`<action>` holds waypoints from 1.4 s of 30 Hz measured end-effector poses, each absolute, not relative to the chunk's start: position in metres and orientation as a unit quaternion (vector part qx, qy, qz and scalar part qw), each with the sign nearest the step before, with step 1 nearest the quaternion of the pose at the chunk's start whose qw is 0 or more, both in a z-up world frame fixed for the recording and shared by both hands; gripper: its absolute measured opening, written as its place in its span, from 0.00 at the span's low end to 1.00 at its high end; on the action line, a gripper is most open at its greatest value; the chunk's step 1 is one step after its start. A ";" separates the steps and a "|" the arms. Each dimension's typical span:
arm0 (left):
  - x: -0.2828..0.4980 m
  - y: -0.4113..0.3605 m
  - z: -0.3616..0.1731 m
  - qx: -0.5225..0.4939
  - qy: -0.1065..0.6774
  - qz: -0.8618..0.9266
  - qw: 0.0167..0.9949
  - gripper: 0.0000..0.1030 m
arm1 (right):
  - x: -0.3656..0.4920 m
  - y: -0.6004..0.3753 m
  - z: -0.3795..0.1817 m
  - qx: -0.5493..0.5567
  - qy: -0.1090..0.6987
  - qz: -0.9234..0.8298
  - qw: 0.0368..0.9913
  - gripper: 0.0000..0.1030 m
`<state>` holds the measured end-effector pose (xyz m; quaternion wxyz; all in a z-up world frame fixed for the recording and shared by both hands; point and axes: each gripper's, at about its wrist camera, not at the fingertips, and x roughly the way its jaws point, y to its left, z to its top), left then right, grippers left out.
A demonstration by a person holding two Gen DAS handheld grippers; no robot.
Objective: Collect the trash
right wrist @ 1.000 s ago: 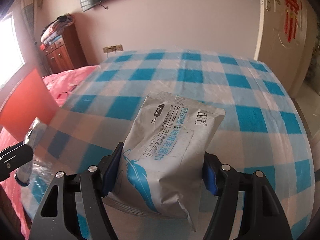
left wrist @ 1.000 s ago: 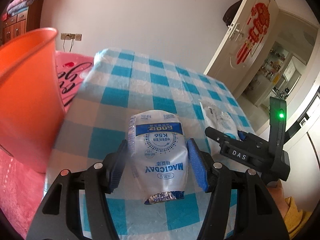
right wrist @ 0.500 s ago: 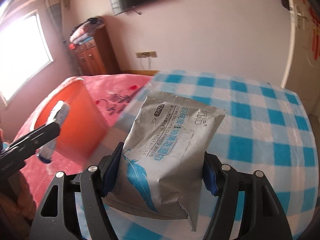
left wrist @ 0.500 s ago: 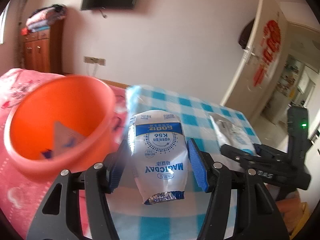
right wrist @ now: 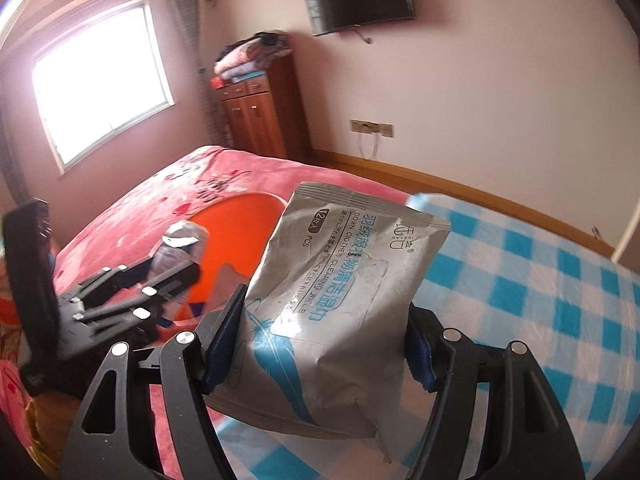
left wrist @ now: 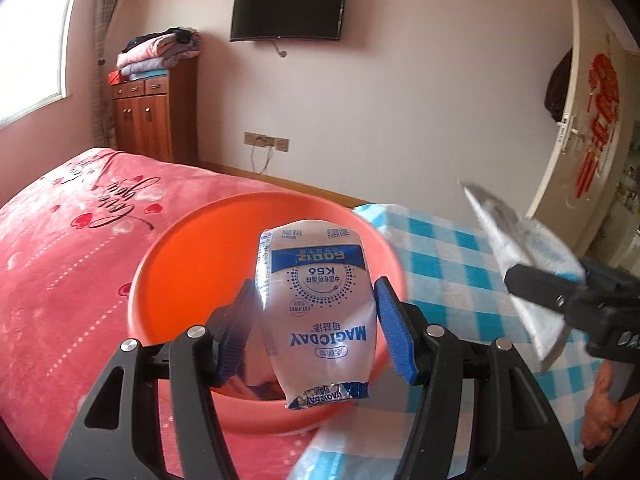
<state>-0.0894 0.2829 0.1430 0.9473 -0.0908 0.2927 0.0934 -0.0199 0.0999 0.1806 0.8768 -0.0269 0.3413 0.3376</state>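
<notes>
Left wrist: pink bedspread (left wrist: 60, 248) w/ orange tub (left wrist: 192, 256), checked tablecloth (left wrist: 448, 264) beside.

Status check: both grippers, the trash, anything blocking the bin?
Left gripper shut on milk pouch, over orange bin. Right gripper shut on wipes pack, beside bin. Nothing blocking.

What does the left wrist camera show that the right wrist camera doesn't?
Only the left wrist view shows the door and the milk pouch's label, gripped by the left hand-held gripper above the orange basin. Only the right wrist view shows the window and the wipes pack's front. Both show basin, bed, checkered tablecloth, TV, cabinet.
</notes>
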 end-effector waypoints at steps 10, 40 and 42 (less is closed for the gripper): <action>-0.077 0.302 0.128 -0.096 0.312 0.119 0.938 0.59 | -0.005 0.161 0.190 -0.051 0.335 0.376 0.862 0.67; -0.061 0.302 0.108 -0.083 0.325 0.130 0.933 0.87 | 0.033 0.168 0.159 0.003 0.337 0.357 0.871 0.87; -0.061 0.300 0.109 -0.086 0.325 0.129 0.933 0.87 | 0.033 0.159 0.159 0.011 0.336 0.351 0.874 0.87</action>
